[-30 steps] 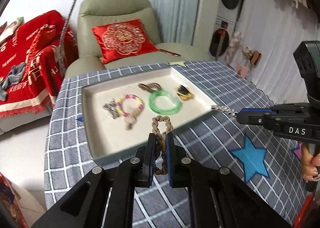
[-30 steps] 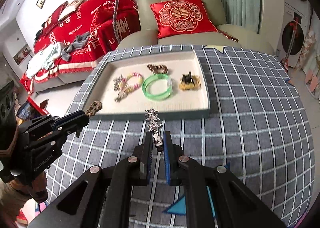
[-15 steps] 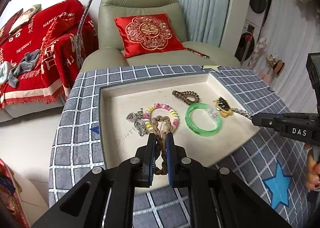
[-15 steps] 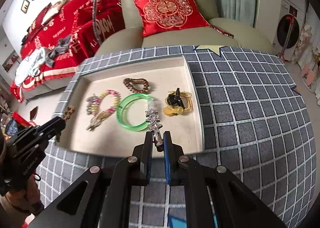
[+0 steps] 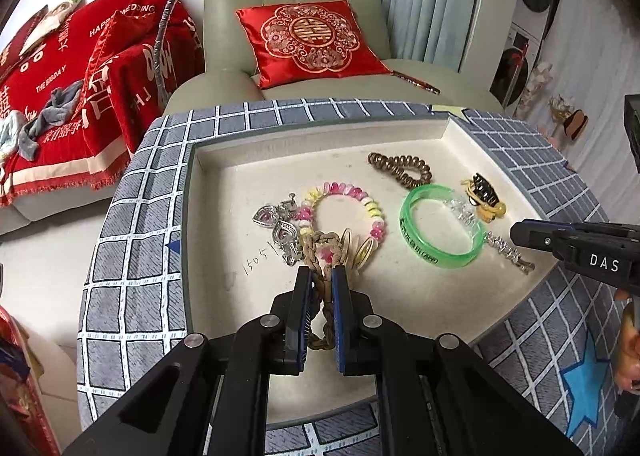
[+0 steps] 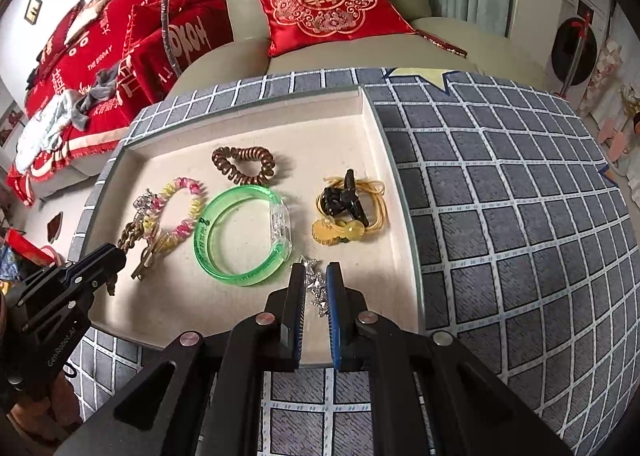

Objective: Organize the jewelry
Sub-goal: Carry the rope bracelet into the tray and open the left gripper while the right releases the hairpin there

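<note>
A cream tray [image 5: 320,136] [image 6: 280,112] lies on the checked tablecloth. My left gripper [image 5: 320,276] [image 6: 116,256] is shut on a braided brown rope bracelet [image 5: 320,248] [image 6: 130,234], low over the tray's front left beside a pink-and-yellow beaded bracelet [image 5: 376,216] [image 6: 188,216]. My right gripper [image 6: 316,272] [image 5: 516,234] is shut on a silver star chain [image 6: 314,284] [image 5: 504,250], over the tray's front right next to a green bangle [image 5: 440,260] [image 6: 240,278]. I cannot tell whether either piece touches the tray floor.
Also in the tray are a brown coil hair tie [image 5: 400,170] [image 6: 244,164], a black clip with yellow cord [image 5: 484,192] [image 6: 344,204] and silver heart charms [image 5: 276,224]. A green armchair with a red cushion [image 5: 312,40] stands behind the table.
Both grippers have come forward and down from the table's near edge to over the tray, each still holding its piece. The tray now looks much nearer.
</note>
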`<state>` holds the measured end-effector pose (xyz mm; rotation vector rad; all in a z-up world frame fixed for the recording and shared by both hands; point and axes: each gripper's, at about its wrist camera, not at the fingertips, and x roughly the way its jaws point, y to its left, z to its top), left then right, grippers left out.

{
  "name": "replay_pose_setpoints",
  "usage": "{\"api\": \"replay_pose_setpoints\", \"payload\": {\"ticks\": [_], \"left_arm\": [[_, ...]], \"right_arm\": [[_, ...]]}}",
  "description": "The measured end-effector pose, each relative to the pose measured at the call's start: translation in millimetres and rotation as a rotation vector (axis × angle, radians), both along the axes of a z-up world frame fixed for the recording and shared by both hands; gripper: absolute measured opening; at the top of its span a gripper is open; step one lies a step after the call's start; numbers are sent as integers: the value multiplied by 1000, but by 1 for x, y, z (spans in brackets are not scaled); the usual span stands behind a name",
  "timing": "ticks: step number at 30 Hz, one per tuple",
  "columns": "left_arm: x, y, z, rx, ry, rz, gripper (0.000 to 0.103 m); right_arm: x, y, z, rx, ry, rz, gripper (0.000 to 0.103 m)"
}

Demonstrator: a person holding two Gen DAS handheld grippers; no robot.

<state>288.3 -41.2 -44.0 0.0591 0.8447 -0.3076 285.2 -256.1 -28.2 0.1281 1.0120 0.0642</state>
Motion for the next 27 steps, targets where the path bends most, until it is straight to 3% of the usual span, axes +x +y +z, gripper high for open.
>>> {"api": "replay_pose_setpoints", "payload": {"ticks": [13, 27], "left_arm": [[-1, -9, -8, 64, 3, -14, 25], [-3, -14, -1, 87, -8, -5, 25]], "right_arm": [[0, -2, -6, 28, 13, -1, 12], [-15, -1, 14, 65, -32, -5, 12]]}}
